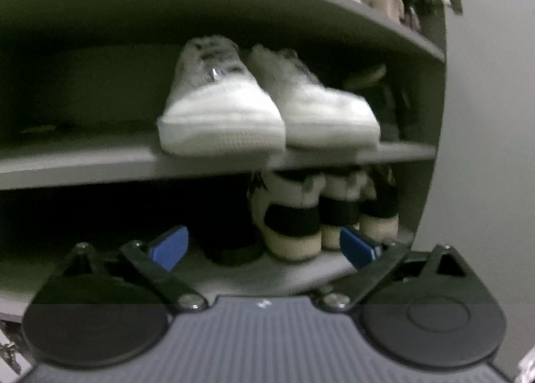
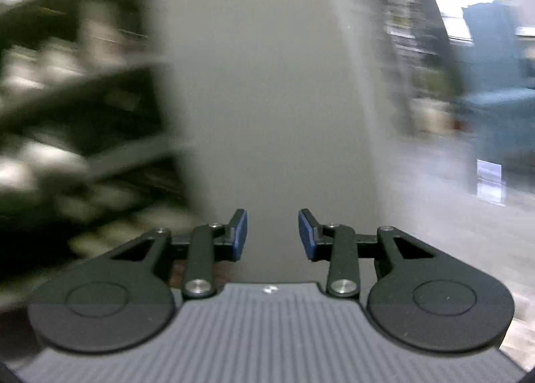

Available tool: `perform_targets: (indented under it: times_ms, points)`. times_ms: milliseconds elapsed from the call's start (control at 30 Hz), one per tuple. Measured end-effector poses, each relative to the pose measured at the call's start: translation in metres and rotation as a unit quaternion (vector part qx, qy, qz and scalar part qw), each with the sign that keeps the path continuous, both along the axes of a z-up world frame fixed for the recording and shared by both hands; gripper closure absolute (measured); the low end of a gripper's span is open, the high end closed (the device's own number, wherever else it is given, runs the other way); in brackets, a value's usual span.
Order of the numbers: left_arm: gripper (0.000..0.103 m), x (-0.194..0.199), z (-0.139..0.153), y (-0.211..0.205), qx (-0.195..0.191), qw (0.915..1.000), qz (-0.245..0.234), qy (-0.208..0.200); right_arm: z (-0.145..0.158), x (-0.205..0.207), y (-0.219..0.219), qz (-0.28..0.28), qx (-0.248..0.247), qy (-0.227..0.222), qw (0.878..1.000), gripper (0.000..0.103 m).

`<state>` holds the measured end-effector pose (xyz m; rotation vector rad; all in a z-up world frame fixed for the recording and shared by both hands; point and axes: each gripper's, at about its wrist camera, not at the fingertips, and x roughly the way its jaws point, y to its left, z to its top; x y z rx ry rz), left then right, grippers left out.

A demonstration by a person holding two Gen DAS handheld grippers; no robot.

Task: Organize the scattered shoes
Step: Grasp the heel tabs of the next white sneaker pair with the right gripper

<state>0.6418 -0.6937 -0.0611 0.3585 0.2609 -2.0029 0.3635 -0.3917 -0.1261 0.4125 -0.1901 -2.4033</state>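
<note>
Left gripper spread wide and empty before a grey shoe cabinet
Two white sneakers sit side by side on its middle shelf, toes outward; black-and-white shoes below. Right gripper, blurred view, partly parted, empty, facing the cabinet's side panel

Left wrist close, facing shelves; right wrist faces cabinet side panel.

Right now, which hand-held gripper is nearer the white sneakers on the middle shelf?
Left. The left hand-held gripper faces the white sneakers, below them; the right hand-held gripper points at the cabinet's side panel.
</note>
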Motion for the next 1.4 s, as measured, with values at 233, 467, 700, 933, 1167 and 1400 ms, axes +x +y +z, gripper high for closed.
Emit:
perform_targets:
  times_ms: [233,467,700,933,1167,1400]
  points:
    - [0.002,0.007,-0.007,0.019,0.029,0.999,-0.005,-0.035,-0.138,-0.132,0.097,-0.192,0.117,-0.105,0.969,0.031]
    - [0.002,0.007,-0.016,0.043,0.017,0.9971,-0.012,-0.073,-0.228,-0.236,0.116,-0.227,0.129,-0.209,0.942,0.028]
    - [0.002,-0.013,-0.034,0.076,-0.049,0.9856,-0.035,-0.158,-0.274,-0.29,0.113,-0.236,0.168,-0.224,0.931,0.034]
    - [0.003,-0.018,-0.052,0.064,0.036,0.9876,-0.035,-0.149,-0.283,-0.28,0.116,-0.24,0.163,-0.206,0.935,0.06]
    - [0.003,-0.021,-0.051,0.065,0.018,0.9877,-0.018,-0.154,-0.246,-0.206,0.111,-0.218,0.122,-0.064,0.966,0.064]
    - [0.002,-0.028,-0.054,0.072,0.011,0.986,-0.017,-0.166,-0.193,-0.087,0.111,-0.194,0.064,0.062,0.977,0.067]
